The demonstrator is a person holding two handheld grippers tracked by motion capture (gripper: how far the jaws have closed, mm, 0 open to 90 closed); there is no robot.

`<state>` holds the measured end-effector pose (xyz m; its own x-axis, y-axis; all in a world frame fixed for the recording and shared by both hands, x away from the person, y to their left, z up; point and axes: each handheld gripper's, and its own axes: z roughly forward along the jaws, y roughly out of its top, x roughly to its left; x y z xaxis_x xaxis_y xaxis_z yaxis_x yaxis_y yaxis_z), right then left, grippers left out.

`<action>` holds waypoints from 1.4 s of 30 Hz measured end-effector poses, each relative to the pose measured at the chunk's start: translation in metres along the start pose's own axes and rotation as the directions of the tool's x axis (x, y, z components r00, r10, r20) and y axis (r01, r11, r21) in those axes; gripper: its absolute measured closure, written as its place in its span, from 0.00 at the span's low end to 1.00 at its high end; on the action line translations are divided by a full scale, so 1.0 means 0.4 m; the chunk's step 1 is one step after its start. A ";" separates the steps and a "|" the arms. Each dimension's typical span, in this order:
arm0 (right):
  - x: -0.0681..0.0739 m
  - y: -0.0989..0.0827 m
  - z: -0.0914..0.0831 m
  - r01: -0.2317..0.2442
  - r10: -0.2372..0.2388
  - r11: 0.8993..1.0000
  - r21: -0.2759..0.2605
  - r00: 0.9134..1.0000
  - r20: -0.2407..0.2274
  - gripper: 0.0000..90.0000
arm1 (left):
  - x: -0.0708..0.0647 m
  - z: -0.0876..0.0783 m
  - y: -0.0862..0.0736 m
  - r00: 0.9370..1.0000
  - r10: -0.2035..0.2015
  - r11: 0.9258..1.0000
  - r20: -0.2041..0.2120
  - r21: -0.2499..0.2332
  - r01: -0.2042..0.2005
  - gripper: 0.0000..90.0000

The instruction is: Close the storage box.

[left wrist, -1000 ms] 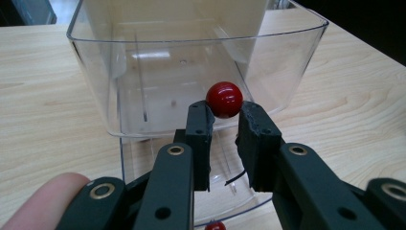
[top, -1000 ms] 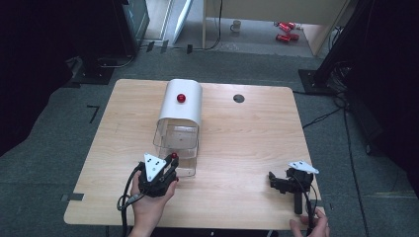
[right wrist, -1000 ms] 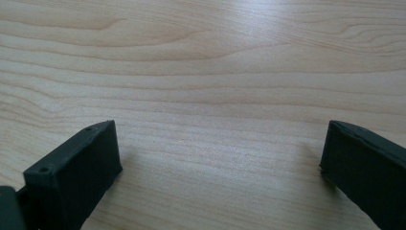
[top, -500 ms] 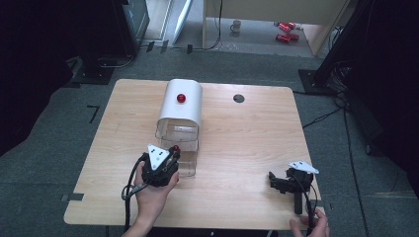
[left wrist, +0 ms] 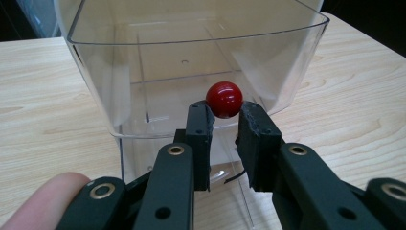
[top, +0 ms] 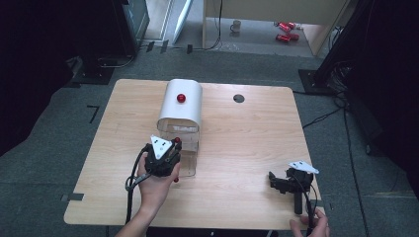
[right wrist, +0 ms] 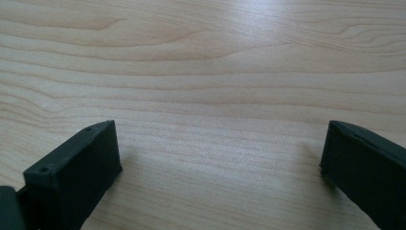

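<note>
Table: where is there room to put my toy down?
The table is bare between the clear box and the right gripper, and along its left edge beside the box. It is crowded where the left gripper holds a red knob.

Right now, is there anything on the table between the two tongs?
No. In the high view, bare wood of the table lies between the left tongs, shut on a red knob of the clear bin, and the right tongs.

No readable text, label, brand or number on my feeds: not on table, not on clear bin.
</note>
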<state>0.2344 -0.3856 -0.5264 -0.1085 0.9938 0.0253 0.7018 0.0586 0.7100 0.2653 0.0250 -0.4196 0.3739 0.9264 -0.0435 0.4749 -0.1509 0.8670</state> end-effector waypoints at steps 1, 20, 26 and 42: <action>0.000 0.000 0.000 0.000 0.000 1.000 0.000 1.000 0.000 0.00 | 0.000 0.003 0.000 1.000 0.002 1.000 -0.001 0.001 -0.002 0.84; 0.000 0.000 0.000 0.000 0.000 1.000 0.000 1.000 0.000 0.00 | 0.003 0.031 0.003 1.000 0.006 1.000 -0.010 0.009 -0.006 0.84; 0.000 0.000 0.000 0.000 0.000 1.000 0.000 1.000 0.000 0.00 | 0.003 0.031 0.002 1.000 0.001 1.000 -0.008 0.007 -0.001 0.83; 0.000 0.000 0.000 0.000 0.000 1.000 0.000 1.000 0.000 0.00 | -0.014 -0.057 -0.082 0.997 0.015 0.999 0.072 0.039 -0.018 0.36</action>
<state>0.2344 -0.3856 -0.5264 -0.1082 0.9938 0.0256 0.7019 0.0581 0.7099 0.2294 0.0327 -0.4364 0.4375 0.8968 -0.0662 0.4987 -0.1807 0.8478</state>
